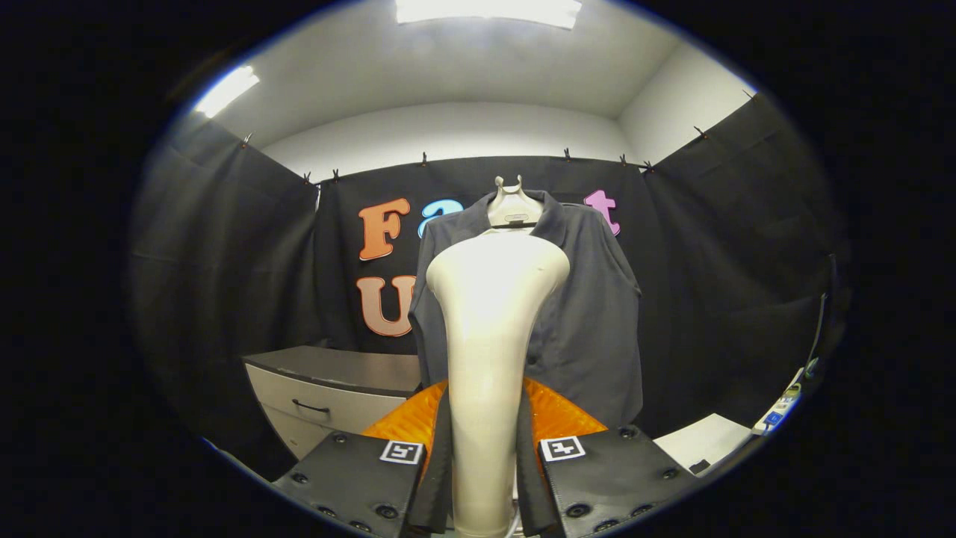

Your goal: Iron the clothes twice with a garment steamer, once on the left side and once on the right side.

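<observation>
1. Leftmost, a drawer cabinet (328, 396) with a dark handle stands against the booth wall, beyond the tool.
2. Centre: tool (484, 478) fingers pressed onto the cream steamer (489, 329) handle from both sides, pinching it; steamer upright, its wide head blocking the shirt's middle.
3. Behind it, dark grey shirt (590, 314) hangs on a pale hanger (512, 203), facing the tool.
4. Right, low: a white surface (706, 441); small items at its far edge, probably cards, too blurred.
</observation>
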### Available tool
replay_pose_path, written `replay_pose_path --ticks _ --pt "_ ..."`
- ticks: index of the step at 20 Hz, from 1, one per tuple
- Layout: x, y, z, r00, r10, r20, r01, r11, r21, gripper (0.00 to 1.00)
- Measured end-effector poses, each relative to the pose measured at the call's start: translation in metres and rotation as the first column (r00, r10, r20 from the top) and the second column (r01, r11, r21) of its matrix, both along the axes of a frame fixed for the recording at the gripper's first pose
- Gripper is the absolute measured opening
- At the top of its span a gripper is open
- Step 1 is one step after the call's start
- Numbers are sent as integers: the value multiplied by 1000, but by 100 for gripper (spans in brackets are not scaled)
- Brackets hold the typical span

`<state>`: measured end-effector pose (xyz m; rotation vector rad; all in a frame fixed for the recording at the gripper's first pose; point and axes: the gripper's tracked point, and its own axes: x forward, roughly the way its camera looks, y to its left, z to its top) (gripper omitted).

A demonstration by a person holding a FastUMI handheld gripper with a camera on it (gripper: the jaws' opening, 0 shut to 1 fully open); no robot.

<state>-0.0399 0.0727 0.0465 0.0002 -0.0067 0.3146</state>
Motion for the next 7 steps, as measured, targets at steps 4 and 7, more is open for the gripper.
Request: replay_pose_path --ticks 4,7 --pt "-2 -1 -2 1000 -1 -2 1 1000 -2 43" --pt "-3 1 -2 1000 3 1 -3 1000 -4 43"
